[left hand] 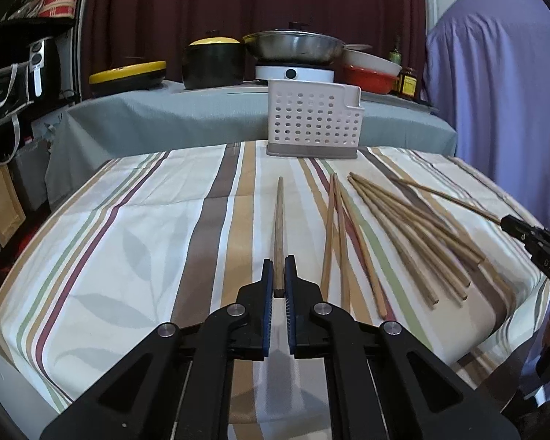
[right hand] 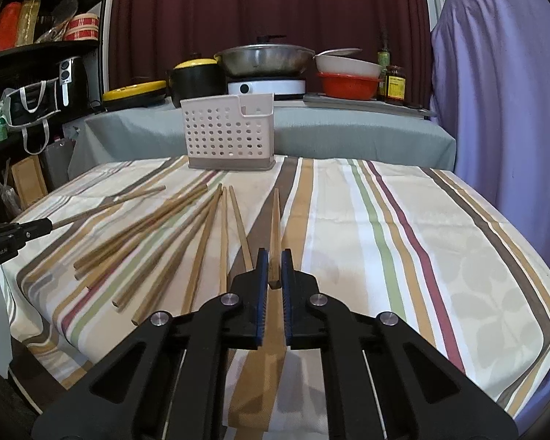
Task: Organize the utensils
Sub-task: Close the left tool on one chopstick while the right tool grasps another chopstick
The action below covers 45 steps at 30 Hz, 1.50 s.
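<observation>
Chopsticks [left hand: 403,227] matt bare wood. Tablecloth [left hand: 146,227] under them soft striped cloth, creased. Holder [left hand: 313,121] behind the chopsticks smooth white plastic, perforated, grey base. Wok [left hand: 293,49] behind the holder dull brushed metal. Gripper pads [left hand: 267,289] ribbed blue rubber on matt black plastic.

Lidded wok [left hand: 293,48]; yellow-lidded pot [left hand: 213,62]

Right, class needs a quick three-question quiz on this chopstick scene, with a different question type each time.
1. True or false: the left tongs and the right tongs each grip one chopstick.
2. Where does the white holder stand? A) upright at the cloth's far edge B) between the tongs C) tipped on its side
3. Fill in: the loose chopsticks lie on a ___ tablecloth.
Key: 1 true; 2 A; 3 striped.
</observation>
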Each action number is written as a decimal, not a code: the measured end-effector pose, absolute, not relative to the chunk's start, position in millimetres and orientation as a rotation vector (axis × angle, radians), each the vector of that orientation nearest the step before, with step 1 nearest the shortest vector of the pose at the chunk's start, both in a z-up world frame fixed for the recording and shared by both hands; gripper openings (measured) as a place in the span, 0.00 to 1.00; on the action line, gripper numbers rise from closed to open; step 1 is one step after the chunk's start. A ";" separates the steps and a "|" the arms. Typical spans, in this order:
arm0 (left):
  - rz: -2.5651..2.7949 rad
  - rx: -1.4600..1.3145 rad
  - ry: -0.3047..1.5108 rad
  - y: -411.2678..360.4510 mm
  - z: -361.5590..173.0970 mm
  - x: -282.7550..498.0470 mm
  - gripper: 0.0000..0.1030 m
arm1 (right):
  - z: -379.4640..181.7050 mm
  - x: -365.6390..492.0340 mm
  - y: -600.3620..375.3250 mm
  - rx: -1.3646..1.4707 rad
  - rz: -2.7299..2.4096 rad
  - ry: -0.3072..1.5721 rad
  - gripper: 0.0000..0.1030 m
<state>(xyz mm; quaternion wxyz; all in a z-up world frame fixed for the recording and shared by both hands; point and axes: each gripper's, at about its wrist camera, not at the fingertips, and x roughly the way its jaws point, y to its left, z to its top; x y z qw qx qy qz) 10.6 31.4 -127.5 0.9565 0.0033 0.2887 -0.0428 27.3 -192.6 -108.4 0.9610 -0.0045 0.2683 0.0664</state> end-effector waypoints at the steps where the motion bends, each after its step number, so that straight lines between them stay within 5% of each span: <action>1: -0.090 0.010 0.594 31.0 -130.9 11.5 0.07 | -110.4 28.1 -191.8 -0.013 0.137 0.551 0.07; 3: -0.090 0.007 0.615 32.2 -138.3 14.1 0.07 | -117.9 31.0 -190.4 -0.019 0.150 0.579 0.08; 7: -0.084 -0.002 0.630 34.8 -143.4 14.5 0.14 | -126.4 29.4 -186.4 -0.040 0.143 0.584 0.33; 11: -0.077 0.001 0.625 33.6 -143.1 11.6 0.32 | -131.7 30.4 -186.2 -0.046 0.136 0.593 0.34; 16: -0.078 0.018 0.638 28.6 -147.6 7.8 0.41 | -137.3 32.2 -195.6 -0.020 0.107 0.610 0.34; 31: -0.061 0.004 0.695 29.1 -159.6 12.2 0.38 | -146.5 37.7 -203.0 0.029 0.111 0.642 0.08; 39: -0.043 0.006 0.694 31.1 -159.7 14.5 0.22 | -148.2 37.7 -200.0 0.018 0.123 0.644 0.09; 45: -0.042 0.005 0.695 31.4 -159.4 15.2 0.10 | -147.3 36.5 -198.8 0.015 0.120 0.634 0.21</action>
